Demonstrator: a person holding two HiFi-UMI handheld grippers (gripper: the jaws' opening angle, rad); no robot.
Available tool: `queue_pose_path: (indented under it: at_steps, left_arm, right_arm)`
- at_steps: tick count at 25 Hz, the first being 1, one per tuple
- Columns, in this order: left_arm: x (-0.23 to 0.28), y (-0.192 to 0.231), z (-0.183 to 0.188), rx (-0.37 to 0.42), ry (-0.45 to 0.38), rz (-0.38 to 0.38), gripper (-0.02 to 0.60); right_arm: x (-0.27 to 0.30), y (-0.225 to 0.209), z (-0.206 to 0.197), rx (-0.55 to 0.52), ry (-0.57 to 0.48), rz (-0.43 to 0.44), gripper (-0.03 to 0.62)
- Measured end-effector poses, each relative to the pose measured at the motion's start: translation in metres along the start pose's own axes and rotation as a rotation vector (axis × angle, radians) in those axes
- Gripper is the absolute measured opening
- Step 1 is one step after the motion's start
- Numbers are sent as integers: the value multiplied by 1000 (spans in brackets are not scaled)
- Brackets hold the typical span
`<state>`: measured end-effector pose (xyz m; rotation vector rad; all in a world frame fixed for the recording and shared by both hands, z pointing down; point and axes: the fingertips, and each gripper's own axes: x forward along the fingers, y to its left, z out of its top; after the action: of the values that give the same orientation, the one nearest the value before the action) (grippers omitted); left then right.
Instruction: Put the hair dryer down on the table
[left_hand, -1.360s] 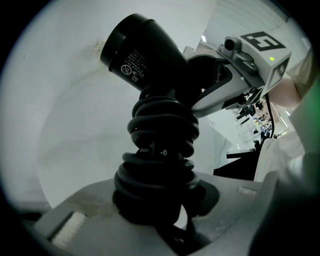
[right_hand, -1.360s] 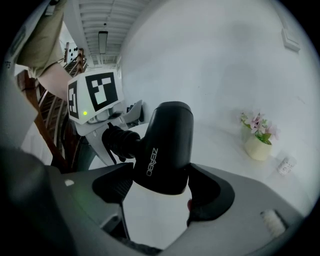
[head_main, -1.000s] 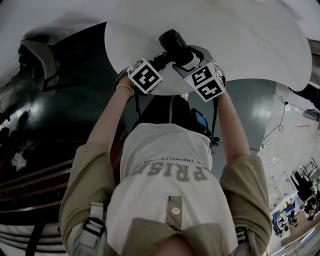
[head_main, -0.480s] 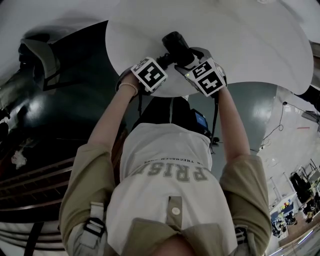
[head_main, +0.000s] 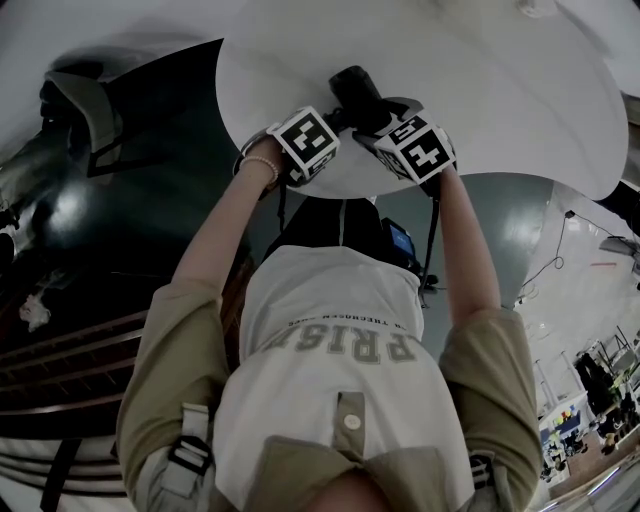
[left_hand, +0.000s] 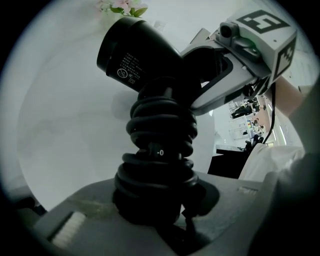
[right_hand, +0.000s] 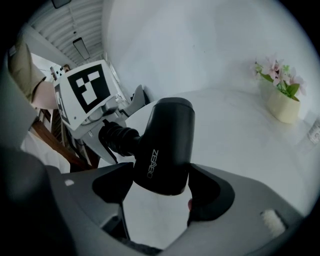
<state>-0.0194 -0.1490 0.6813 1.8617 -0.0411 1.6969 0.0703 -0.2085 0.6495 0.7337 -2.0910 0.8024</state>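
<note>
Your left tool (head_main: 328, 122) clamps the cord-wrapped handle of the hair dryer (head_main: 352, 88), your right tool (head_main: 378, 118) its barrel; it hangs at twelve o'clock over the white round surface (head_main: 500, 90).

The cord (left_hand: 160, 145) coiled round the hair dryer (left_hand: 137, 50) hid its handle between the left gripper's (left_hand: 150, 202) jaws. Beyond those jaws, flowers (left_hand: 122, 7) were cut off by the top edge, and the barrel's label (left_hand: 127, 72) was too small to read.
</note>
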Motion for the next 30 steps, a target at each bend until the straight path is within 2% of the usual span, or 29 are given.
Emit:
queue_pose_path:
  at_steps: [9,14,19,24,30]
  left_arm:
    - [-4,-4,-2,15,1,-108,135]
    - [-4,-5,-3,-21,25,-183,149]
    - [-5,-5,-3,-28,44,-202,156]
    - [-3,-9,-5,-61,97,-267,184]
    - [-4,-13,-12,-71,178,-300,186]
  right_arm:
    - [1,0,5,26,25,27,351]
    - [4,0,7,86,19,52,348]
    - [4,-2,8,111,23,62,348]
    - [4,-5,7,190,5,102,347]
    - [1,-6,6,162,33,92,347]
